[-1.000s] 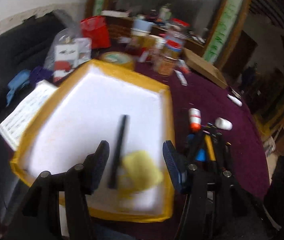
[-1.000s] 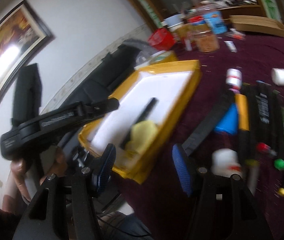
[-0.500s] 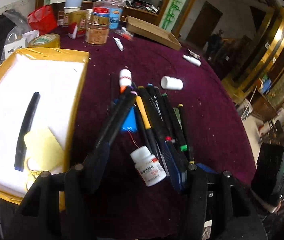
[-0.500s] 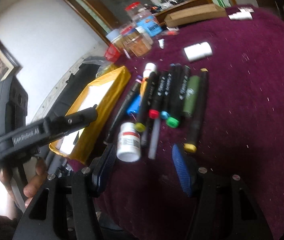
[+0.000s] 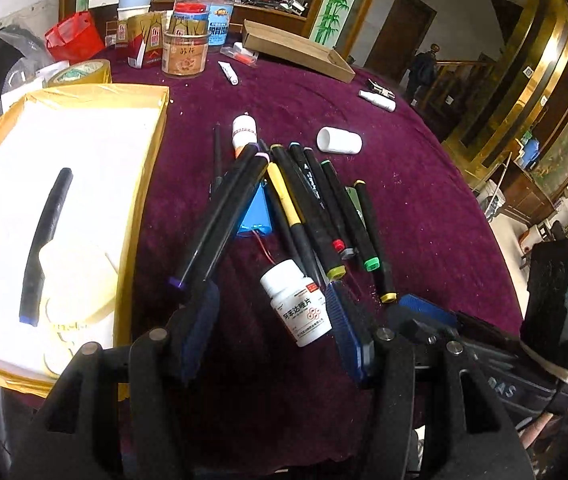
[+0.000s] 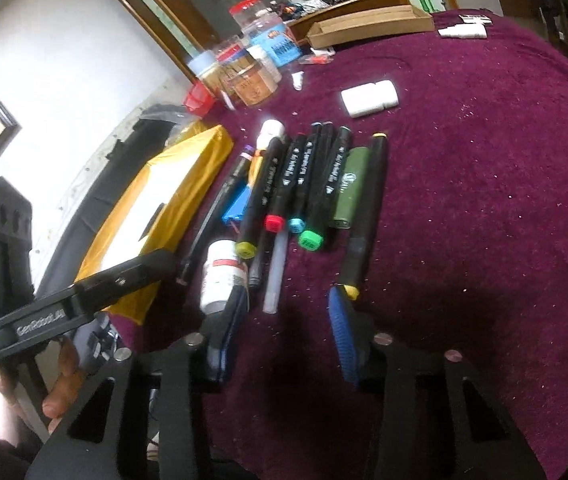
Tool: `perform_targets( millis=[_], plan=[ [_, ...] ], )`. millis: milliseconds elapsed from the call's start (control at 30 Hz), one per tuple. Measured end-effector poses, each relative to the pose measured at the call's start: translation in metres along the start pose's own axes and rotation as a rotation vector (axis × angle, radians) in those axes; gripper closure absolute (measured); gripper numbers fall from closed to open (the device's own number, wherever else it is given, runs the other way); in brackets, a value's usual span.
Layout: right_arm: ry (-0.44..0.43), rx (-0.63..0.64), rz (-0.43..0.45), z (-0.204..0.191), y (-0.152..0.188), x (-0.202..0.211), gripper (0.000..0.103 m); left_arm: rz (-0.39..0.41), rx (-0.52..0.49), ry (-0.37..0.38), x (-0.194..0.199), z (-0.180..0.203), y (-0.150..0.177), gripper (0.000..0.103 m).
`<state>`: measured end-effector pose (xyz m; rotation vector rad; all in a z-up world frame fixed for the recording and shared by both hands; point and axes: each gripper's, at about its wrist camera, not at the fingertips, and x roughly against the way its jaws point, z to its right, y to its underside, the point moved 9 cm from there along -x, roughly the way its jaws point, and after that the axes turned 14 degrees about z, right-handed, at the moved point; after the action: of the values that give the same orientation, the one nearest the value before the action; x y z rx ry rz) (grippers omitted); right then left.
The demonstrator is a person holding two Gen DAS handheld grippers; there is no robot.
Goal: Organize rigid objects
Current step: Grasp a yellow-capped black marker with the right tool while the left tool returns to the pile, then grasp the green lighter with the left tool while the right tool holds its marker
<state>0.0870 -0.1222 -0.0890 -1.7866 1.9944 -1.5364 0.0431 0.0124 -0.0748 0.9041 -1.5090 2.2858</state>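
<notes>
Soft, dim indoor light. The white tray liner (image 5: 63,152) blows out to glare on the left. Dark shadows pool near each gripper. Fisheye bending curves the edges; corners vignette black; slight blur.

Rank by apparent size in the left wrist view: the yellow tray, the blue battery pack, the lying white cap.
1. yellow tray, largest.
2. blue battery pack, partly covered by markers.
3. white cap, though it lies farther away, so unsure.

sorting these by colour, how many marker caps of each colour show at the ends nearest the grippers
purple cap: 1
yellow-green cap: 1
red cap: 1
blue cap: 1
green cap: 1
yellow cap: 1
total: 6
</notes>
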Motion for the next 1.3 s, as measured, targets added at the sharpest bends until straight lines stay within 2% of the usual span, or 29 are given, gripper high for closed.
perform_targets(
  millis=[133, 300, 367, 500, 600, 700, 800, 900, 967, 1100, 1167, 1233, 1300],
  plan=[
    [0.097, 0.002, -0.004, 0.014, -0.011, -0.008, 0.074, -0.009, 0.010, 0.005, -0.002, -0.002, 0.003, 0.049],
    [0.216, 0.072, 0.006, 0.026, -0.034, -0.023, 0.079, -0.012, 0.002, 0.016, -0.002, -0.003, 0.004, 0.049],
    [0.279, 0.097, -0.012, 0.034, -0.038, -0.035, 0.086, -0.011, -0.007, 0.011, -0.001, -0.002, 0.003, 0.049],
    [0.321, 0.149, -0.036, 0.039, -0.037, -0.049, 0.087, -0.008, -0.020, 0.007, 0.001, -0.001, 0.002, 0.049],
    [0.323, 0.185, -0.035, 0.038, -0.036, -0.048, 0.088, -0.018, -0.017, 0.020, -0.002, 0.006, -0.001, 0.049],
    [0.301, 0.120, -0.021, 0.046, -0.035, -0.037, 0.090, -0.029, -0.021, 0.046, -0.006, 0.017, -0.006, 0.049],
    [0.333, 0.063, 0.011, 0.064, -0.035, -0.017, 0.090, -0.031, -0.037, 0.070, -0.011, 0.031, -0.014, 0.049],
    [0.359, 0.031, 0.035, 0.081, -0.032, 0.005, 0.090, -0.068, -0.043, 0.113, -0.022, 0.049, -0.019, 0.049],
    [0.336, 0.015, 0.047, 0.085, -0.029, 0.013, 0.090, -0.104, -0.053, 0.154, -0.036, 0.067, -0.024, 0.049],
    [0.314, 0.005, 0.073, 0.087, -0.028, 0.016, 0.090, -0.152, -0.070, 0.188, -0.069, 0.094, -0.036, 0.049],
    [0.314, 0.001, 0.077, 0.088, -0.028, 0.016, 0.090, -0.193, -0.073, 0.165, -0.093, 0.099, -0.040, 0.050],
    [0.307, -0.008, 0.079, 0.088, -0.029, 0.015, 0.090, -0.230, -0.081, 0.159, -0.109, 0.102, -0.040, 0.058],
    [0.298, -0.018, 0.080, 0.088, -0.029, 0.015, 0.090, -0.254, -0.085, 0.139, -0.120, 0.103, -0.039, 0.058]
  ],
)
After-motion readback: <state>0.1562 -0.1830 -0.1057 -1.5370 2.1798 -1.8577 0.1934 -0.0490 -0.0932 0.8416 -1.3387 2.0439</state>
